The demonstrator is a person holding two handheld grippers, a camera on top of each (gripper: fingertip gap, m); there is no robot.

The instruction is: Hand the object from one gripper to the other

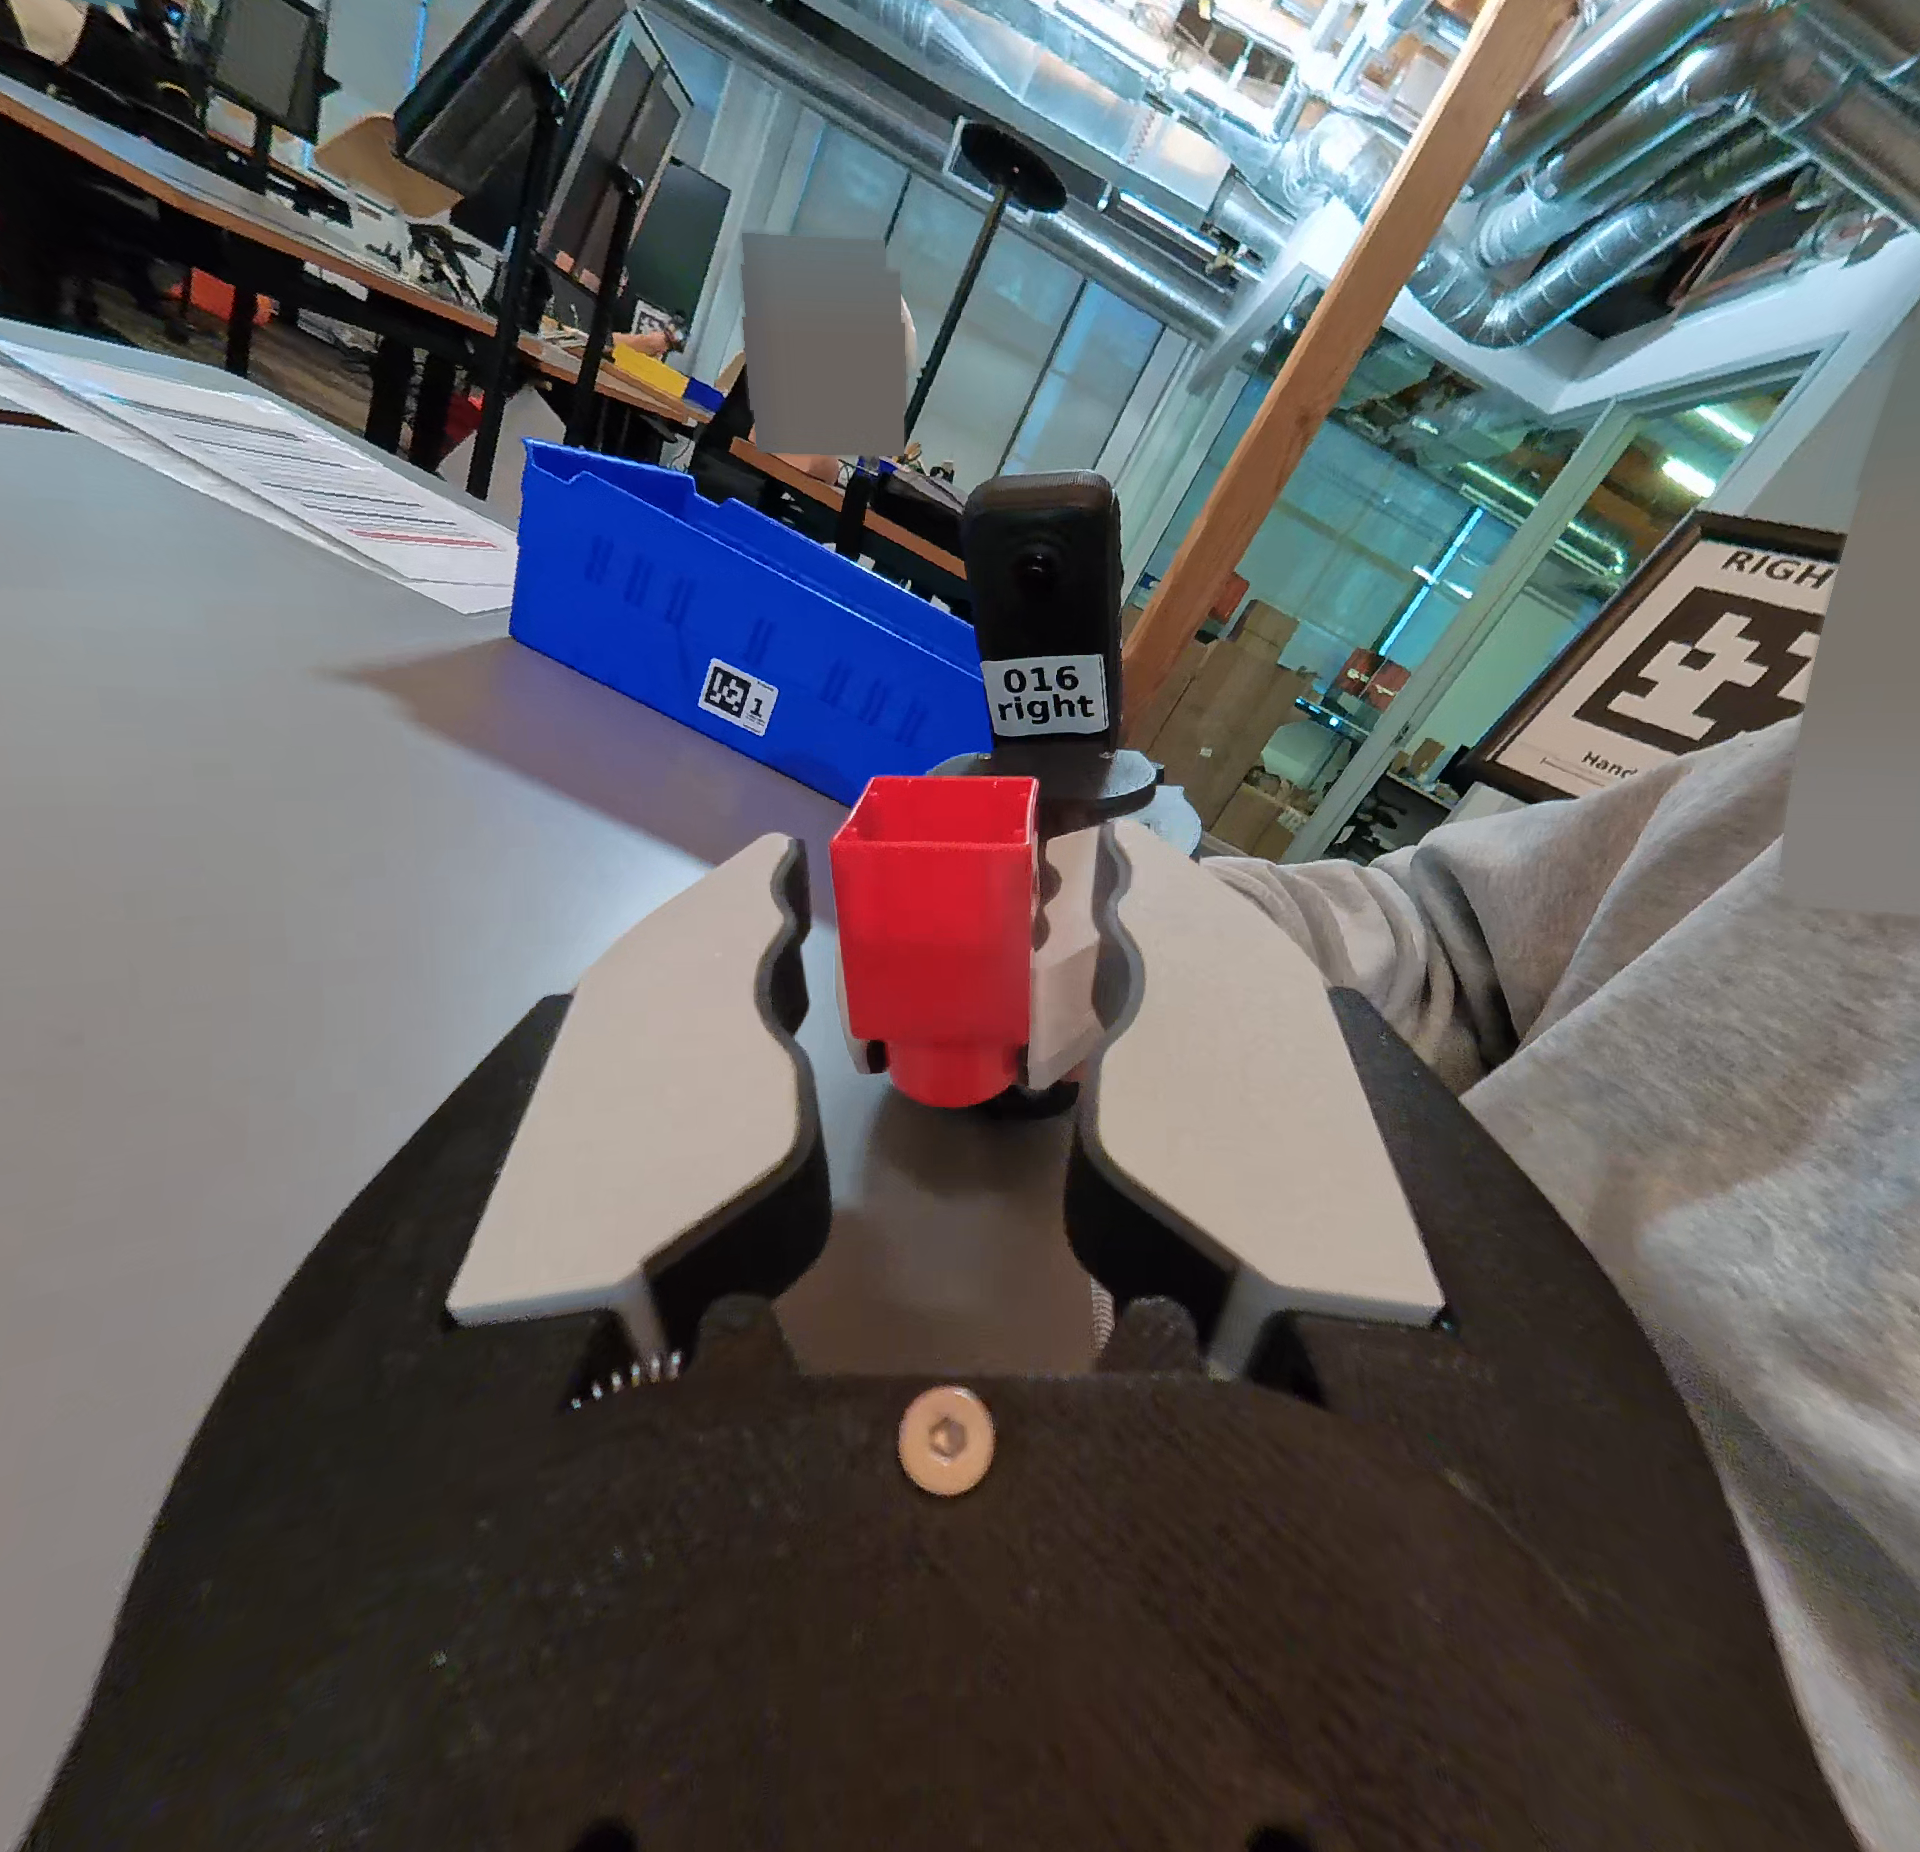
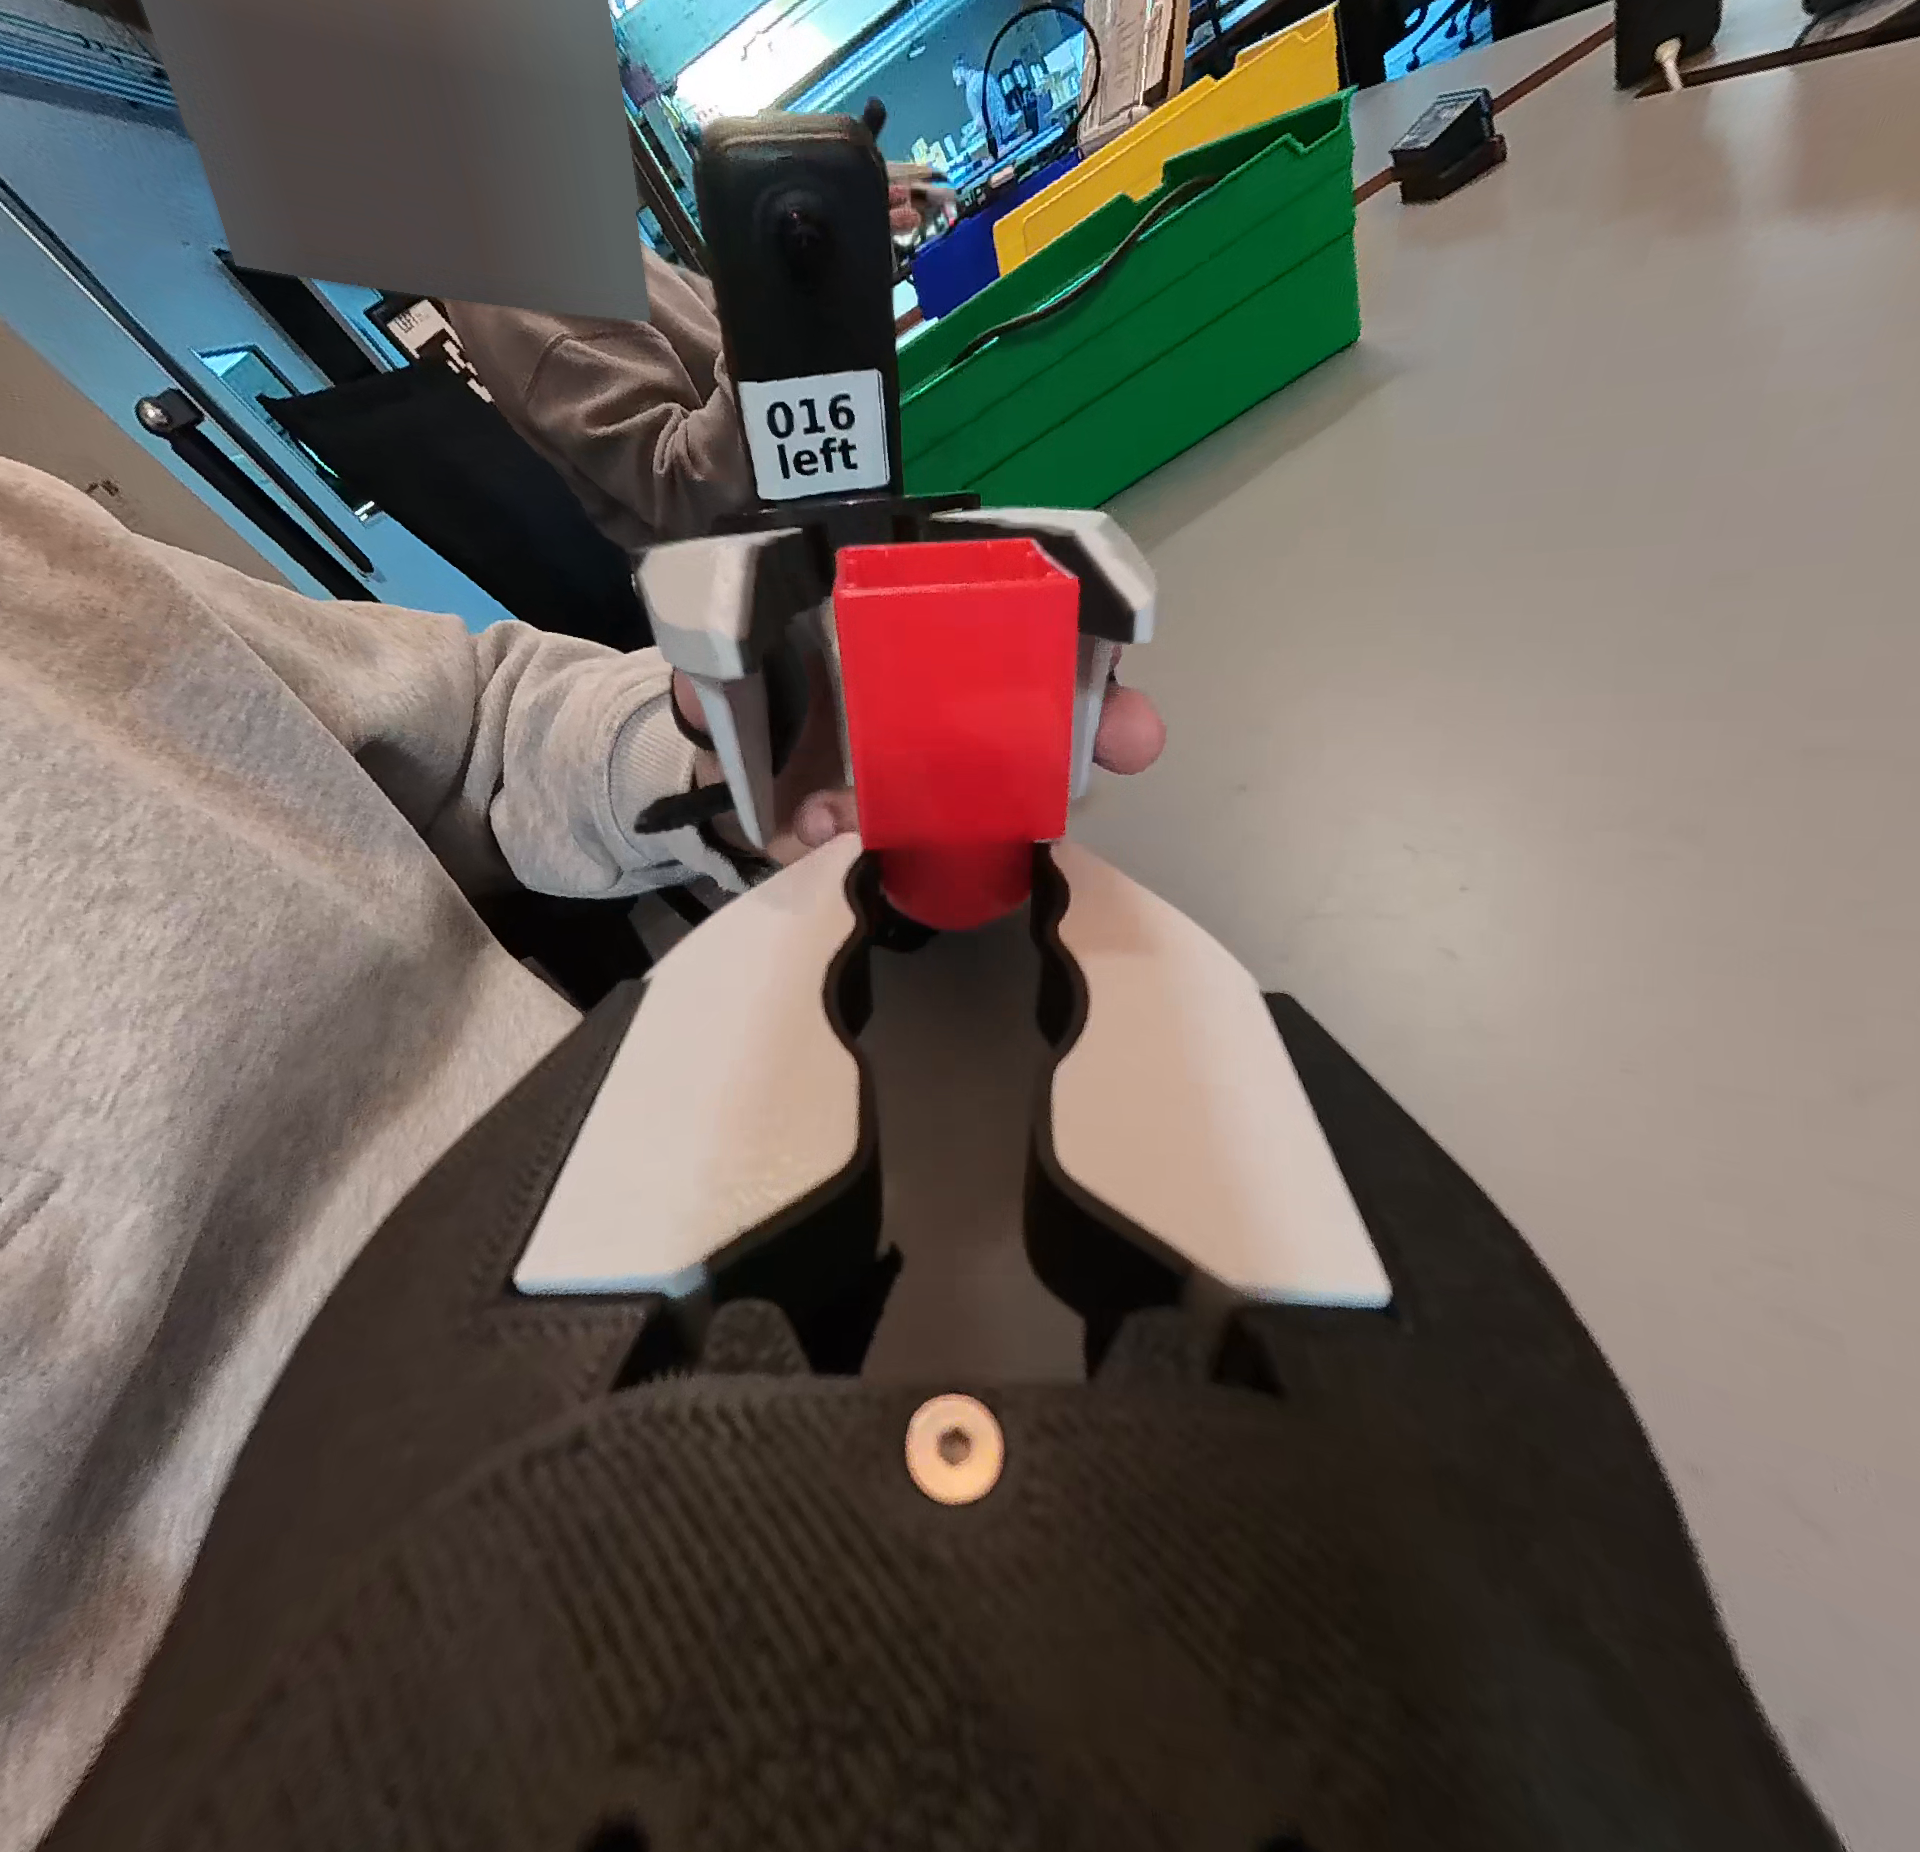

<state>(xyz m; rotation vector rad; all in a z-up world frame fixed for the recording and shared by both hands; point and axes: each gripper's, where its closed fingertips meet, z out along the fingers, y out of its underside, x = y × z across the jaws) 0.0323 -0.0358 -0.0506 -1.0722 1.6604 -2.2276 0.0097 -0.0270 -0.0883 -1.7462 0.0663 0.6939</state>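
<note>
red square cup [image 2: 954, 701] held upright in air above the surface [image 2: 1507, 659], right tongs [image 2: 951, 872] clamped on its round base. left tongs [image 1: 951, 929] spread open around the cup's body, not pinching it. blue bin [image 1: 727, 639] behind, green bin [image 2: 1164, 348] beyond.

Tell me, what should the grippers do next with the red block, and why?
Probably shut the left gripper on the red block: its fingers straddle the block with gaps, while the right gripper pinches its round base.
</note>
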